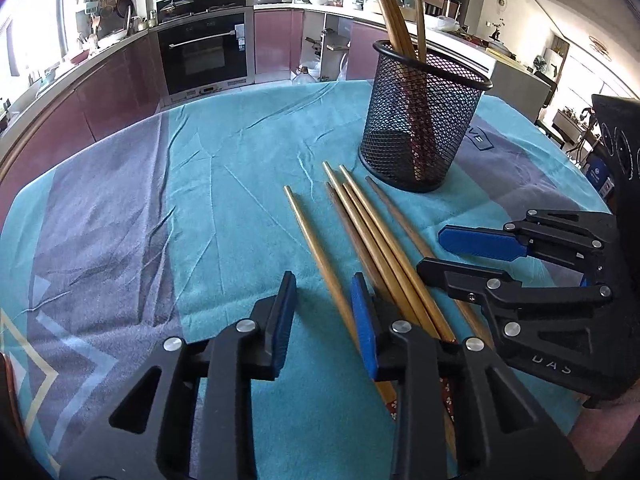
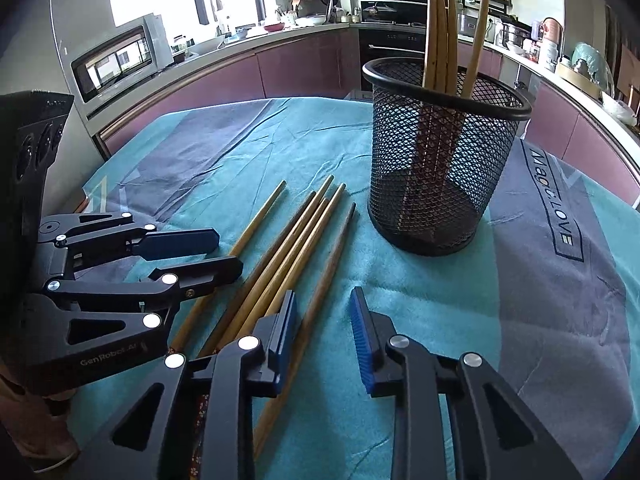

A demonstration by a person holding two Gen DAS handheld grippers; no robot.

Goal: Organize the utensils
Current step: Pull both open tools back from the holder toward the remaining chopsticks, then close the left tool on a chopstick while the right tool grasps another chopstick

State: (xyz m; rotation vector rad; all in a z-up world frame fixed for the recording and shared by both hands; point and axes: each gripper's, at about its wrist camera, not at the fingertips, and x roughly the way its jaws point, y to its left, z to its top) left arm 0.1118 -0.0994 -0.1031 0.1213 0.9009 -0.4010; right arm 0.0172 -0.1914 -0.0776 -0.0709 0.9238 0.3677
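Lying loose on the teal cloth-covered bench (image 1: 224,184), 6 long wooden chopsticks (image 1: 372,236), long axes running from the tools toward the black wire-mesh cup (image 1: 420,120), itself already holding 4 more upright. Hovering wide and empty, left tool (image 1: 324,320) straddling the leftmost stick, right tool (image 2: 324,336) just beside the rightmost. Judging the left nearer for the coming pick.

Smooth wooden chopsticks (image 1: 360,236); black metal mesh holder (image 1: 420,120); matt, creased cloth (image 1: 224,184)
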